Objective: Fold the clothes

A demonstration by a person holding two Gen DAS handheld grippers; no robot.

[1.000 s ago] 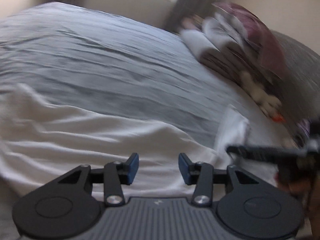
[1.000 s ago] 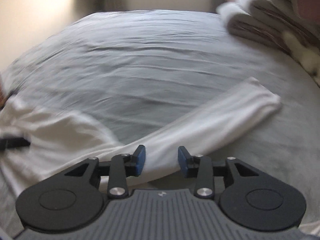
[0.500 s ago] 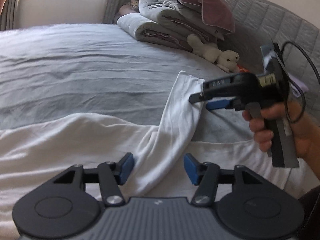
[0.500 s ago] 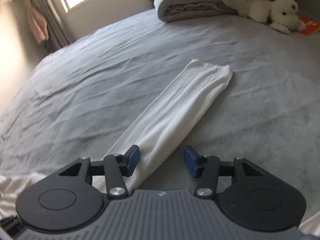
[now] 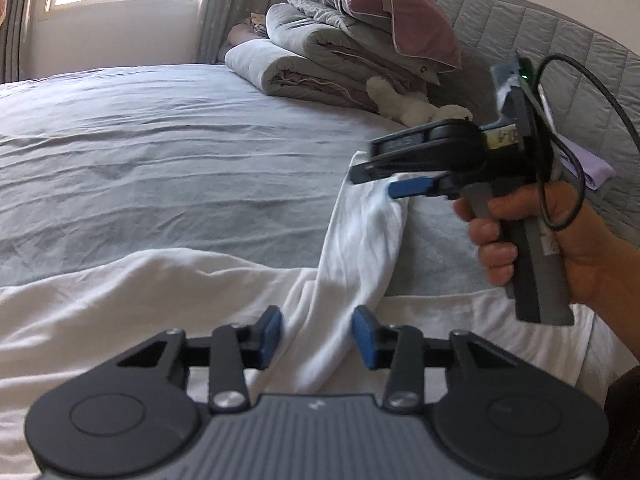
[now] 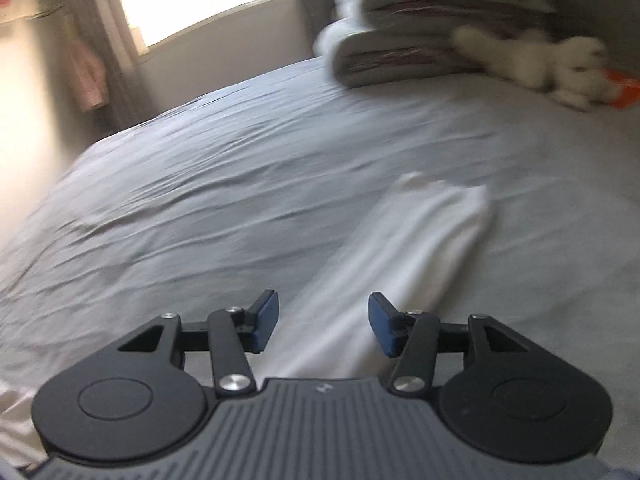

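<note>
Left wrist view: my left tongs [image 5: 316, 336], closing, straddle the white sleeve [image 5: 360, 240] at its base, running ahead-right to my empty, part-open right tongs [image 5: 384, 182] at the cuff.

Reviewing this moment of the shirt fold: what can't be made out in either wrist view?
- White shirt: body cut off by the left wrist frame's lower edge and the left gripper, whose fingers are closing around the sleeve.
- Sleeve cuff: hidden behind the right gripper there.
- Stuffed toy and folded bedding: motion-blurred in the right wrist view.
</note>
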